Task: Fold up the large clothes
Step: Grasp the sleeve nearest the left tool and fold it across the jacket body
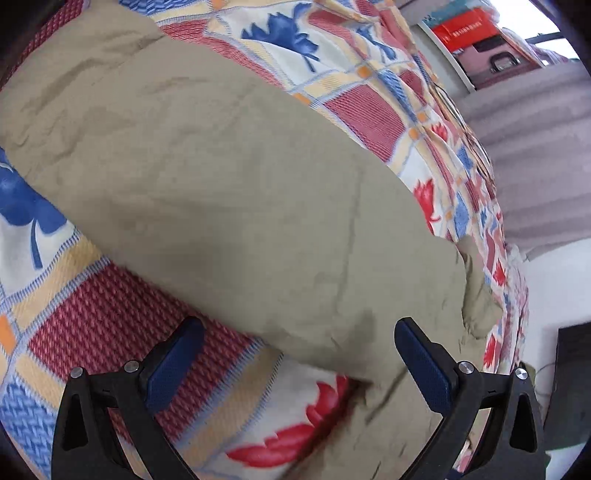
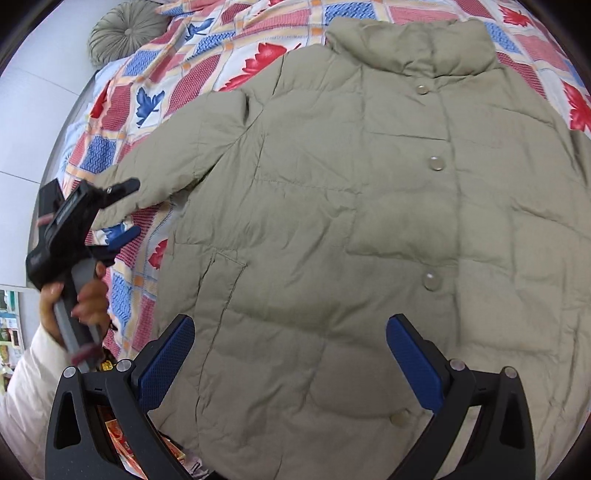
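The jacket point(image 2: 369, 229), a khaki padded one, lies front-up and spread flat across the patterned blanket point(image 2: 192, 70), collar point(image 2: 413, 44) at the far end, snap buttons point(image 2: 436, 163) running down the middle. One sleeve point(image 2: 177, 155) stretches out to the side, and in the left wrist view that same sleeve point(image 1: 207, 184) fills the frame, lying diagonally over the blanket point(image 1: 92, 314).

The left gripper point(image 2: 129, 208) sits right at the sleeve's cuff, tongs spread wide, one finger above the cuff edge and the blue-padded one below it; whether they touch the fabric is hard to tell. From its own camera the left gripper point(image 1: 299, 354) shows both tongs wide apart, the sleeve's end between them, nothing clamped. The person's hand point(image 2: 85, 299) grips the handle.

The right gripper point(image 2: 290, 354) hangs over the jacket's lower front, tongs wide, holding nothing. A round grey cushion point(image 2: 125, 33) rests at the blanket's far corner.
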